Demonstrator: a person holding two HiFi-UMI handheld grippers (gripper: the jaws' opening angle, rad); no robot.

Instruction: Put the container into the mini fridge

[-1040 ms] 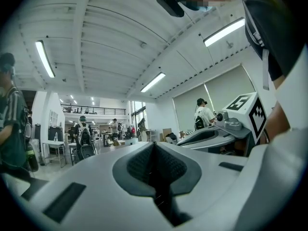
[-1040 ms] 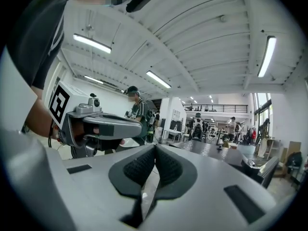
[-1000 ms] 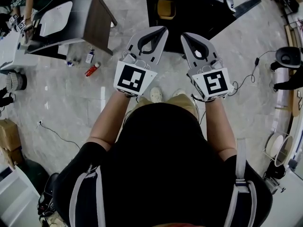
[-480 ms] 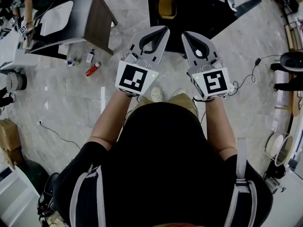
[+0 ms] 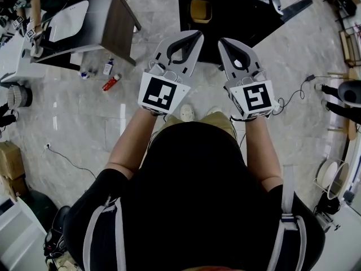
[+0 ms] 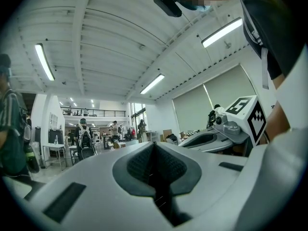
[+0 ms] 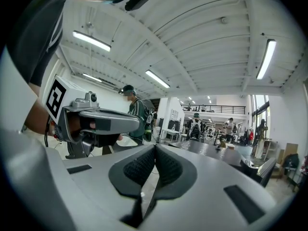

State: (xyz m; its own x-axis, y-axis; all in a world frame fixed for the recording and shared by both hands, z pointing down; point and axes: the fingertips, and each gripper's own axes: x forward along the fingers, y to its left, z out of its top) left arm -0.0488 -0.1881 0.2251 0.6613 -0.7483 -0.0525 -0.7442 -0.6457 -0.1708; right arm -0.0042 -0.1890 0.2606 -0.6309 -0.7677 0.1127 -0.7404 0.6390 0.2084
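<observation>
Container (image 5: 201,10) — a small amber-yellow tub, as far as the head view shows — sits on the black table (image 5: 237,16) at the top of that view, ahead of the person and well apart from both grippers. The left gripper (image 5: 196,35) and the right gripper (image 5: 222,40) are held side by side in front of the person's chest, pointing forward toward the table, with the marker cubes facing up. In the left gripper view the two ribbed pads are pressed together with nothing between them; the right gripper view shows the same — pads together at the tips, nothing held. Neither gripper touches the table or the tub. To the left of the table stands a grey box-like unit (image 5: 113,24) with a brown side panel; I cannot tell whether it is the mini fridge. On the pale marbled floor (image 5: 73,117) near that unit lie a red bottle (image 5: 110,83) and a small white bottle (image 5: 107,68). The person's light shoes (image 5: 186,113) show just below the grippers.
</observation>
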